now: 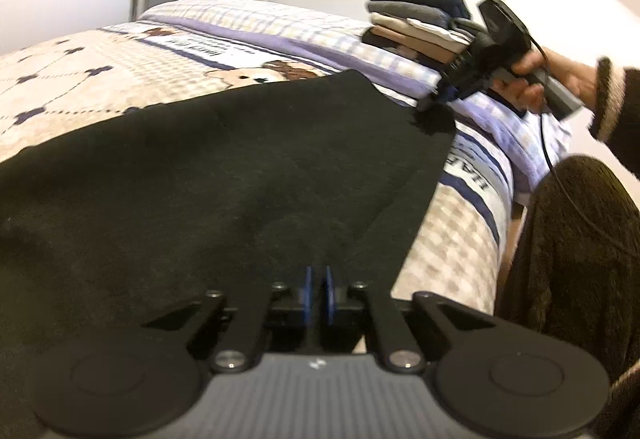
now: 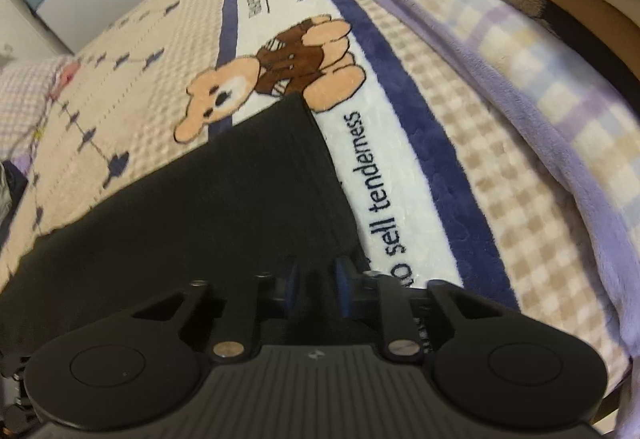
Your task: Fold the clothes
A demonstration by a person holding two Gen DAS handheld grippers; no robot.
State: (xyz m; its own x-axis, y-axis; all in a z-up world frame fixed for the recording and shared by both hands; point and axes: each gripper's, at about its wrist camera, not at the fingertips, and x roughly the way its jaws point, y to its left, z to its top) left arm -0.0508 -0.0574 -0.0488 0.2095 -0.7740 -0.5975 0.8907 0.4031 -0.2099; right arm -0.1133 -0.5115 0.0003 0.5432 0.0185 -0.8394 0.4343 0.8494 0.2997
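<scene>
Pinching the near hem of the black garment [image 1: 208, 175], the left gripper [image 1: 318, 293] has its blue pads closed on the cloth. Right gripper [image 2: 316, 285] likewise clamps a corner of that garment's ribbed edge, jaws nearly together. Garment lies spread flat on the bear-print bed blanket [image 2: 400, 167]. Folded clothes stack [image 1: 416, 23] sits beyond, near the bed's edge.

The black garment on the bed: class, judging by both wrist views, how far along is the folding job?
Done: a stack of folded clothes sits on the bed. In hand: the black garment lies spread flat, with the left gripper shut on its near edge and the right gripper shut on a corner. Left: no fold shows in it yet, so it still needs folding and probably stacking.
</scene>
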